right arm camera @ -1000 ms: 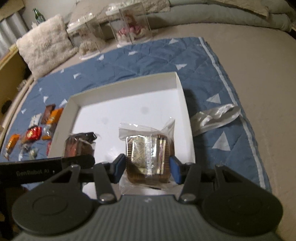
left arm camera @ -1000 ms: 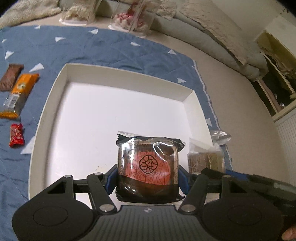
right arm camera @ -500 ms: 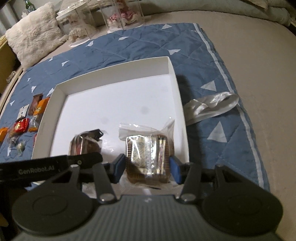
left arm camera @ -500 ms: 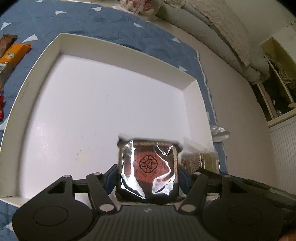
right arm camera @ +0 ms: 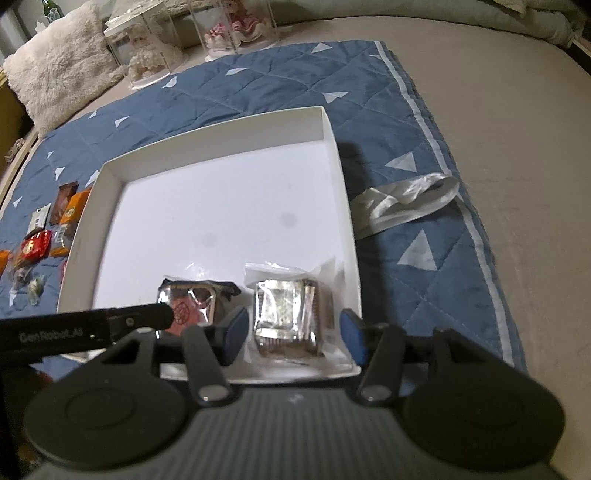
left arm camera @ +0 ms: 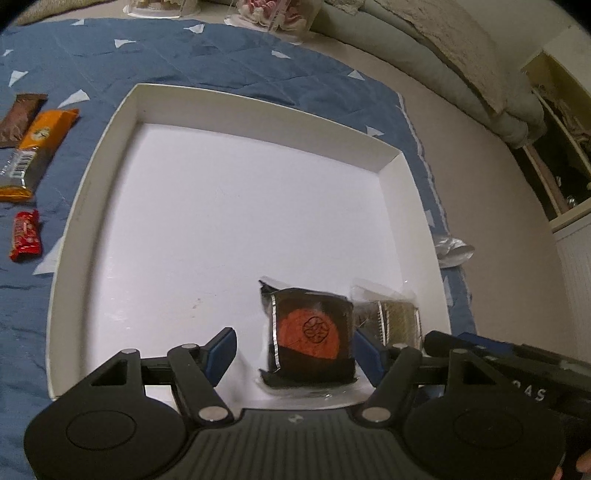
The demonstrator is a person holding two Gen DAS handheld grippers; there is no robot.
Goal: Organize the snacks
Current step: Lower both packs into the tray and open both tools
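A shallow white box (left arm camera: 258, 107) lies on a blue quilt. In its near right corner rest two wrapped cakes side by side. The dark packet with an orange disc (left arm camera: 310, 336) sits between the fingers of my left gripper (left arm camera: 293, 352). Those jaws are opening, with a clear gap on the left and the right pad close beside the packet. The gold-wrapped cake (right arm camera: 288, 317) lies between the fingers of my right gripper (right arm camera: 294, 334). These jaws are opening too, and neither pad presses on the wrapper. The orange-disc packet (right arm camera: 188, 306) also shows behind the left gripper's arm (right arm camera: 85, 328).
Loose snacks lie on the quilt (right arm camera: 277, 85) left of the box: an orange bar (left arm camera: 37, 147), a brown bar (left arm camera: 20, 118), a red candy (left arm camera: 25, 240). A crumpled clear wrapper (right arm camera: 406, 199) lies right of the box. Clear doll cases (right arm camera: 240, 26) and a fluffy pillow (right arm camera: 59, 74) stand at the back.
Both pairs of jaws have spread off their packets, which now rest on the box floor. In the left wrist view the orange-disc packet has shifted right of centre.
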